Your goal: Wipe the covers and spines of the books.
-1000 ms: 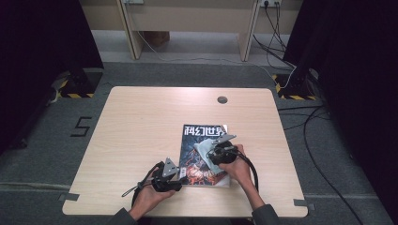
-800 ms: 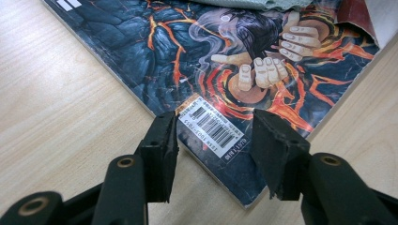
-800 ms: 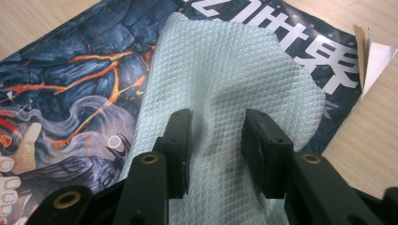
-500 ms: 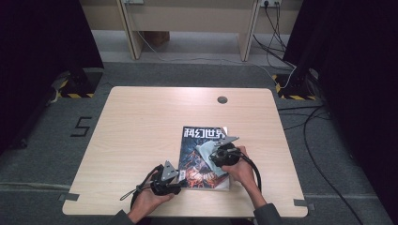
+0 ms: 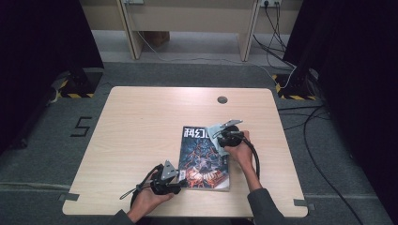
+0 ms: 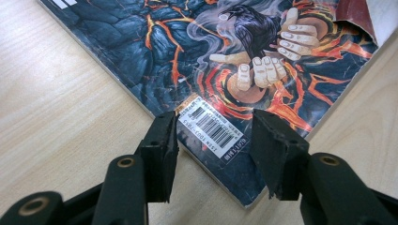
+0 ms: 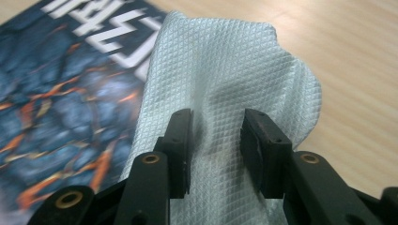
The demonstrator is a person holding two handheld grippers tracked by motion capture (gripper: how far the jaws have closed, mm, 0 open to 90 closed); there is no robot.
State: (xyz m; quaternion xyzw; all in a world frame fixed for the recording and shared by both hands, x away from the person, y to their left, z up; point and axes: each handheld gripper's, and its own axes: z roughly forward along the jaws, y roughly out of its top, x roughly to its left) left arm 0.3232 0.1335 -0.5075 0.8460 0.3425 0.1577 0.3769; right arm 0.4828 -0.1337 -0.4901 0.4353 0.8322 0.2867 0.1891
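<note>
1. A pale wooden table (image 5: 141, 136) was seen from above, with a magazine (image 5: 199, 157) lying flat on it toward the person's side, its dark cover printed with orange lava-like cracks.

2. The left gripper (image 5: 174, 183) was held low at the magazine's near left corner. In the left gripper view its jaws stood about half open, set down astride the corner where a white barcode label (image 6: 211, 127) was printed. Nothing was pinched between them; the corner appeared to be pinned or steadied so that the magazine would not slide (whether the pads actually pressed on the cover could not be told).

3. The right gripper (image 5: 220, 137) was seen at the magazine's far right corner, carried by the right hand (image 5: 241, 152). A white cloth (image 7: 225, 93) with a fine diamond weave was spread beneath and ahead of it.

4. In the right gripper view the cloth was bunched up between the two jaws, which had just been closing and stood partly open with the fabric gathered in the gap; it was judged to be gripped.

5. The cloth lay half on the cover, over the white title lettering (image 7: 94, 18), and half on the bare table, a placement that suited wiping the cover.
</note>
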